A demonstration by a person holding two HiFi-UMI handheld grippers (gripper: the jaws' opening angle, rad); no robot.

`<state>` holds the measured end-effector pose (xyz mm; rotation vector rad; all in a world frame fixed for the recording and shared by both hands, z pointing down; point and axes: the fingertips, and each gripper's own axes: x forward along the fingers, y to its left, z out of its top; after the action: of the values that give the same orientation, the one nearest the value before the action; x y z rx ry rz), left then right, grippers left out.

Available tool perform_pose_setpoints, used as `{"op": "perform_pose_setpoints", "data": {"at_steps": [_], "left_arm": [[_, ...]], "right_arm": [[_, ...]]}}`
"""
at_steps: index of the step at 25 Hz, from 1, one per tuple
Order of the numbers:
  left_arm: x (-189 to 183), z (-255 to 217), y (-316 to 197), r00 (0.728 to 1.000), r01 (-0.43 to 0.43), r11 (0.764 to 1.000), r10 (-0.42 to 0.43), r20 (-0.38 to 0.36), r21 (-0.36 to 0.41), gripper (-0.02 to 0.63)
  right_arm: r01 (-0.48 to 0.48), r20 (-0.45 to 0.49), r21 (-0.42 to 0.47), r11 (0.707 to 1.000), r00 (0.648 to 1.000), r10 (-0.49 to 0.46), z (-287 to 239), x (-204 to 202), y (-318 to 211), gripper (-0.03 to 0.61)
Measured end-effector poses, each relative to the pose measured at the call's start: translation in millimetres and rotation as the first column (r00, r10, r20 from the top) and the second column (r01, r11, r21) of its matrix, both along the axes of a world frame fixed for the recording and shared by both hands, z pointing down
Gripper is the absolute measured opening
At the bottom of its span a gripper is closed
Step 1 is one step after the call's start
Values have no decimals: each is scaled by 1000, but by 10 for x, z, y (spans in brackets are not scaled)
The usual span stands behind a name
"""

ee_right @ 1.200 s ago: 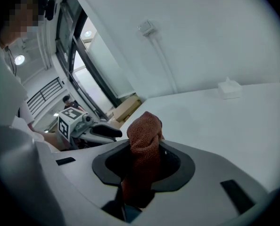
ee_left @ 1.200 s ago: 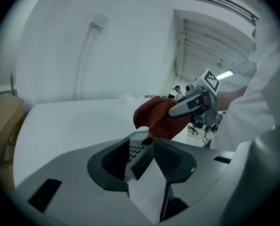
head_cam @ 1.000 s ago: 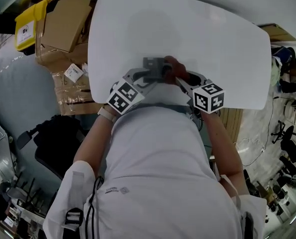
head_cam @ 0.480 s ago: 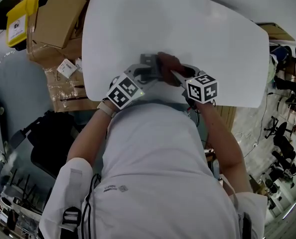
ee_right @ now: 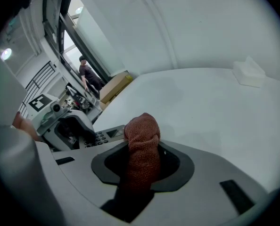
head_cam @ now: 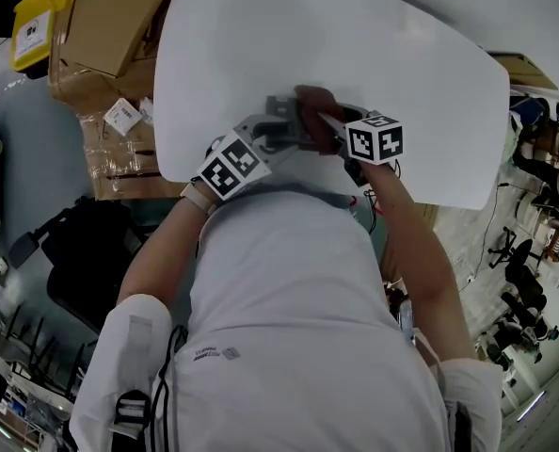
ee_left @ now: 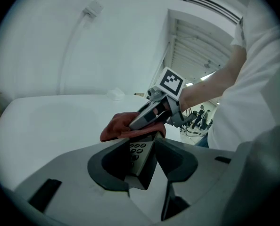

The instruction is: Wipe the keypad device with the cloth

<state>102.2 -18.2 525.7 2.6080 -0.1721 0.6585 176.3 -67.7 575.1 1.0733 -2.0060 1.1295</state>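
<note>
The grey keypad device (ee_left: 138,155) sits between the jaws of my left gripper (ee_left: 142,163); both jaws touch its sides while they are opening. Its keys face up. My right gripper (ee_right: 139,175) is shut on a red-brown cloth (ee_right: 143,147), whose bunched end lies on the device's far end (ee_right: 102,136). From the left gripper view, the cloth (ee_left: 118,129) covers the top of the device under the right gripper (ee_left: 152,114). In the head view both grippers meet at the table's near edge: left gripper (head_cam: 276,136), cloth (head_cam: 314,111), device (head_cam: 280,108).
The white table (head_cam: 402,73) stretches away beyond the device. A small white object (ee_right: 248,72) lies far out on it. Cardboard boxes (head_cam: 110,26) and a yellow bin (head_cam: 37,22) stand on the floor at the left. A black chair (head_cam: 87,262) is beside me.
The right gripper has moved forward and to the left with the cloth, across the device. The left gripper has stayed in place with the device.
</note>
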Motion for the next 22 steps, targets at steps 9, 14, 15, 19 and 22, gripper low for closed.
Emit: {"op": "perform_pose_setpoints", "data": {"at_steps": [9,14,15,19,22], "left_arm": [[1,-16,2,999,14,1000,-13,-30,18,169],[-2,-15,-10,999,19,1000,-19,-34,8,170],[-3,-14,-16,999,19,1000,-19,-34,6,172],[-7,-7,-22,999,18,1000,-18,-36,0,170],[-4,1,-21,999,22,1000,-22,-36,0,172]], "right_arm": [[-36,25,-46,998,999,37,211,38,-246,121],[-64,37,-93,994,997,67,289,61,-303,129],[-68,38,-104,992,997,73,306,65,-318,129],[-78,27,-133,988,996,83,369,80,-364,133],[-78,8,-133,988,997,80,399,100,-386,135]]}}
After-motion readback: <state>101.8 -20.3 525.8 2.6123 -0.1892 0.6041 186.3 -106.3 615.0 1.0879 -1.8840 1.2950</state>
